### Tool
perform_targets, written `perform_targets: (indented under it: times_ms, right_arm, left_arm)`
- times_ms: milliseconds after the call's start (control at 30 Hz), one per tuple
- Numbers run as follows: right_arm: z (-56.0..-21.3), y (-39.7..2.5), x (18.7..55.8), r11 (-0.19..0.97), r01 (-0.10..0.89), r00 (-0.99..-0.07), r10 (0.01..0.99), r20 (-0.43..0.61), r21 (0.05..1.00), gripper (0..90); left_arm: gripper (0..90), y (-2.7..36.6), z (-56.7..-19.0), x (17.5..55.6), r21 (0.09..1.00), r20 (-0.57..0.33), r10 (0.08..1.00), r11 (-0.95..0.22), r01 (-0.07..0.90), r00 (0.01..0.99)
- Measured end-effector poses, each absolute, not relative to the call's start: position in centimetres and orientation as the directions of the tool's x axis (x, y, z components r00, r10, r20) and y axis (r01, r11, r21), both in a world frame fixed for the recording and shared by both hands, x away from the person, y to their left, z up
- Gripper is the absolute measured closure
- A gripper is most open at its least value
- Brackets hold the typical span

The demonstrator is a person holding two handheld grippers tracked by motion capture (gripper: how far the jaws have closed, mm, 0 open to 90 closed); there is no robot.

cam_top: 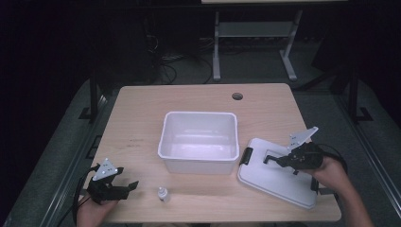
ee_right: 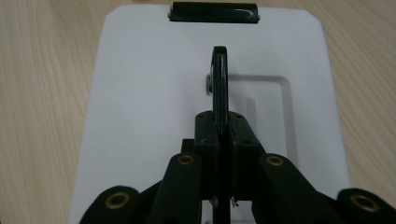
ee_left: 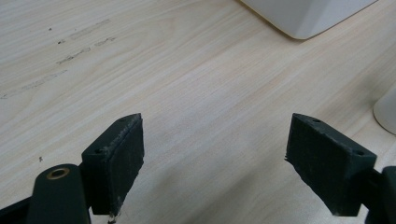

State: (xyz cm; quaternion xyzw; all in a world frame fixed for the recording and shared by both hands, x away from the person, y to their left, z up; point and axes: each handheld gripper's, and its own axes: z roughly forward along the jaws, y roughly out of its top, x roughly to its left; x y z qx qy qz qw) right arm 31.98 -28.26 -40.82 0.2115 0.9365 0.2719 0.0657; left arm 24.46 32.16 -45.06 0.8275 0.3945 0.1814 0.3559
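The right gripper (cam_top: 270, 158) is clamped on the black handle (ee_right: 219, 88) of the white lid (cam_top: 265, 177), which lies flat at four o'clock of the open bin (cam_top: 198, 140). Lid not yet fitted. The left gripper (cam_top: 127, 186) rests with jaws spread, holding nothing, beside a small bottle (cam_top: 162, 193).

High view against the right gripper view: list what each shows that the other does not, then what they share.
High view alone: the open white bin, the small bottle, and the left gripper with its jaws apart. Right gripper view alone: the jaws pressed together on the lid's raised black handle. Shared: the white lid flat on the wooden table, its black latch, and the right gripper.
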Motion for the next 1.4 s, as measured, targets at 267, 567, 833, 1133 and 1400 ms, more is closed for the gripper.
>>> perform_targets:
  times_ms: [267,567,833,1133,1400]
  right_arm:
    - [-40.8,-28.1,30.9,0.742,0.361,-0.899,0.438,-0.001,0.565,72.0]
    - [-40.3,-27.7,29.0,0.716,0.368,-0.885,0.466,-0.014,0.594,51.4]
    - [-40.0,-27.3,27.8,0.707,0.354,-0.876,0.479,-0.047,0.613,49.1]
    - [-39.3,-27.0,25.7,0.687,0.322,-0.866,0.491,-0.09,0.651,50.3]
    - [-39.9,-26.7,24.6,0.668,0.33,-0.864,0.498,-0.072,0.667,48.2]
  left_arm:
    - [18.9,32.1,-45.1,24.4,0.731,0.016,0.778,-0.438,0.524,0.628]
    - [19.5,31.8,-45.1,24.3,0.727,0.018,0.775,-0.444,0.524,0.632]
    - [20.0,31.9,-45.1,24.3,0.73,0.031,0.774,-0.45,0.515,0.632]
    - [21.1,31.8,-44.5,24.2,0.732,0.039,0.758,-0.466,0.498,0.652]
    - [21.7,31.0,-43.6,24.0,0.737,0.045,0.703,-0.504,0.451,0.71]
